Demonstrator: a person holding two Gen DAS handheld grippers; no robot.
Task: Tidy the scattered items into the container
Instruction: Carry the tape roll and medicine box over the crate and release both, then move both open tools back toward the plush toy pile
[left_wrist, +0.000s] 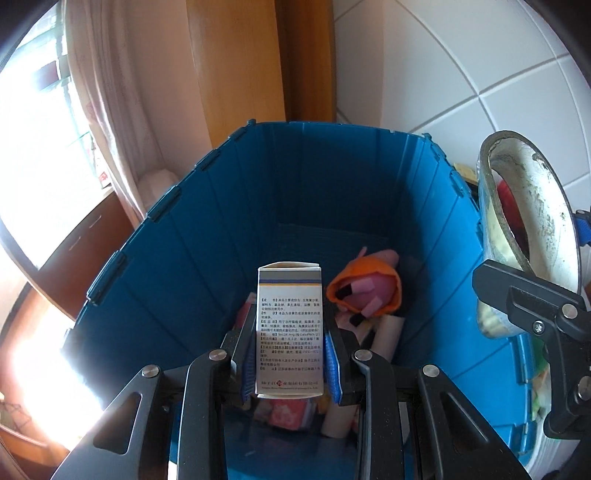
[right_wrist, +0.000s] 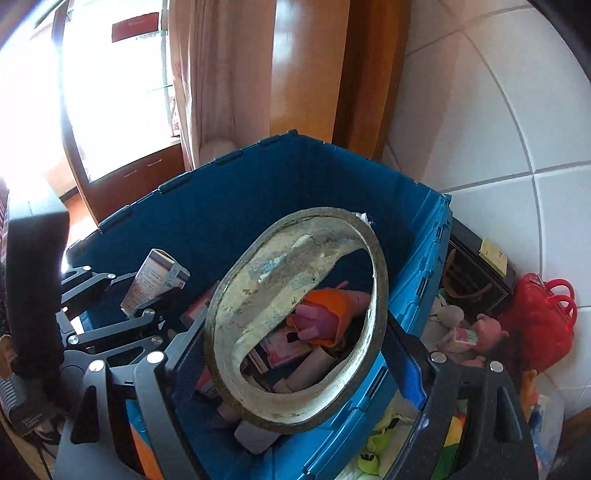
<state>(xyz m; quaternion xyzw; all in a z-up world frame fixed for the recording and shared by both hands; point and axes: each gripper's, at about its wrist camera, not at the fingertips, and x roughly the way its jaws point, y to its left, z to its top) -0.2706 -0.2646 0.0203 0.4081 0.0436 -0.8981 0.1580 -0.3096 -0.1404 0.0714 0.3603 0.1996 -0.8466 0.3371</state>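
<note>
Right now I am holding a medicine box (left_wrist: 290, 328) pinched in my left gripper (left_wrist: 291, 354) over the blue crate (left_wrist: 177, 236), while my right gripper (right_wrist: 295, 373) is gripping a worn tape roll (right_wrist: 295, 321) wide above it. Inside, a pink plush toy (left_wrist: 365, 291) is lying on other packets.

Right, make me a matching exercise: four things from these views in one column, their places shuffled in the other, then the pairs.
Things:
1. box
2. tape roll
3. pig toy
4. red bag

Places:
A. outside the crate, by the tiled wall
B. in the left tongs
C. lying inside the crate
D. in the right tongs

Pairs: 1-B, 2-D, 3-C, 4-A
</note>
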